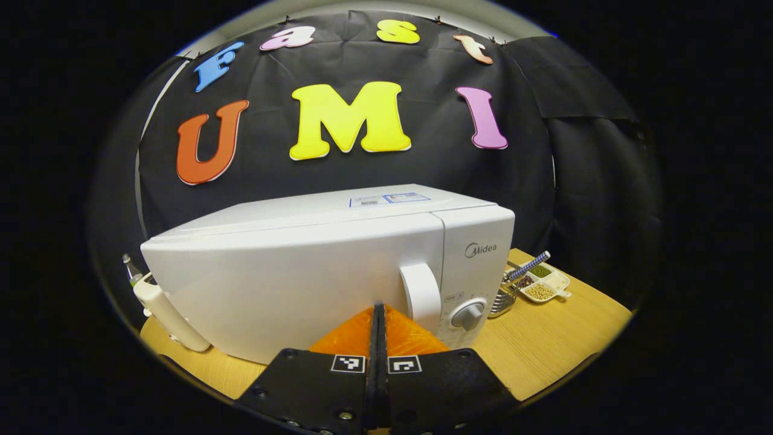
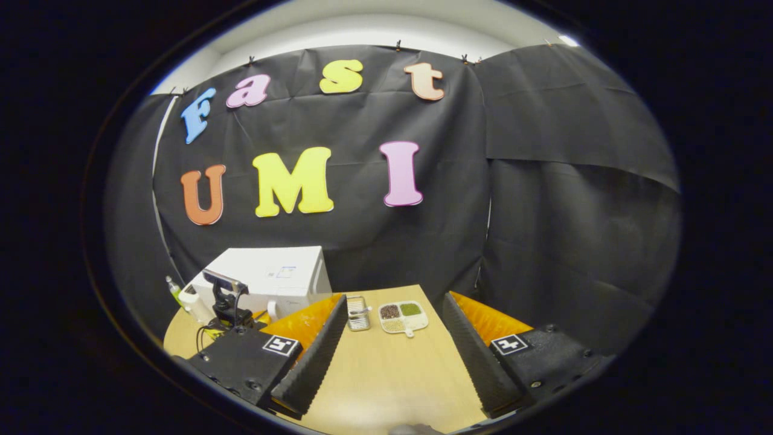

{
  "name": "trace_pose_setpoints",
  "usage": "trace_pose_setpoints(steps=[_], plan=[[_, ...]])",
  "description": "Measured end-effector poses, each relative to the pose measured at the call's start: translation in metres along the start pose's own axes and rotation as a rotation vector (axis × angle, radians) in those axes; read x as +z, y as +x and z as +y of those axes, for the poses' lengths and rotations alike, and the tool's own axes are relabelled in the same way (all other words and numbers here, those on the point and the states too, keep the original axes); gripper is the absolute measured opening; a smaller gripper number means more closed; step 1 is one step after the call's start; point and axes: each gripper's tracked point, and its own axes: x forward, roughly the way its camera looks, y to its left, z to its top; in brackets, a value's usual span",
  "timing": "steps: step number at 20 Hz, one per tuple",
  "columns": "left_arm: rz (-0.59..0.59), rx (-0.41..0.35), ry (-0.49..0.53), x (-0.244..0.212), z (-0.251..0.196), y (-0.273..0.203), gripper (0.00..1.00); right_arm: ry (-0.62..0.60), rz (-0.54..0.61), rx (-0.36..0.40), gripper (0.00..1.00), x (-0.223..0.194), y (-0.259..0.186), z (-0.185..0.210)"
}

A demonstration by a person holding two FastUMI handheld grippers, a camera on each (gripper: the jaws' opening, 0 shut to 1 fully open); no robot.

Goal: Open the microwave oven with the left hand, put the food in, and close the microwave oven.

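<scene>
The white microwave stands on the wooden table with its door closed. Its upright door handle sits just left of a round knob. My left gripper is shut on nothing, its tips low in front of the door, slightly left of the handle. The food, a white divided dish of dark, green and pale grains, lies to the right of the microwave. In the right gripper view my right gripper stands open above the table, the dish a little beyond its tips and the microwave far left.
A small metal rack lies between the microwave and the dish, also seen in the right gripper view. A white bottle stands at the microwave's left end. Bare wooden table spreads under the right gripper.
</scene>
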Motion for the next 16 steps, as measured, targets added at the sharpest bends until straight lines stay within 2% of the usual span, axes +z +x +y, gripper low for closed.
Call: trace_pose_setpoints(steps=[6, 7, 8, 9, 10, 12, 13, 14, 15, 16], plan=[[0.027, -0.006, -0.045, -0.005, -0.004, -0.019, 0.00, -0.003, -0.016, -0.004, 1.00, 0.003, -0.009, 0.007], [0.025, 0.004, -0.041, -0.004, 0.000, -0.027, 0.01, -0.002, -0.018, -0.005, 0.92, 0.003, -0.011, 0.007], [0.022, 0.012, -0.036, -0.004, 0.004, -0.033, 0.03, -0.002, -0.020, -0.003, 0.92, 0.002, -0.014, 0.008], [0.020, 0.010, -0.034, -0.005, 0.007, -0.041, 0.09, -0.003, -0.021, -0.006, 1.00, 0.002, -0.017, 0.009], [0.024, 0.010, -0.031, -0.007, 0.011, -0.053, 0.43, -0.002, -0.021, -0.010, 1.00, 0.002, -0.017, 0.010], [0.016, 0.052, -0.001, -0.007, 0.032, -0.082, 0.97, 0.000, -0.028, -0.010, 1.00, 0.001, -0.023, 0.012], [0.022, 0.052, 0.003, -0.009, 0.038, -0.090, 0.97, -0.004, -0.030, -0.010, 1.00, 0.000, -0.026, 0.014], [0.031, 0.053, 0.000, -0.011, 0.043, -0.101, 0.97, -0.009, -0.039, -0.008, 0.92, 0.002, -0.029, 0.017], [0.032, 0.061, -0.010, -0.007, 0.050, -0.114, 0.96, -0.019, -0.048, -0.007, 1.00, 0.003, -0.033, 0.021], [0.022, 0.061, -0.024, -0.002, 0.054, -0.128, 0.97, -0.030, -0.057, -0.003, 1.00, 0.004, -0.036, 0.024]])
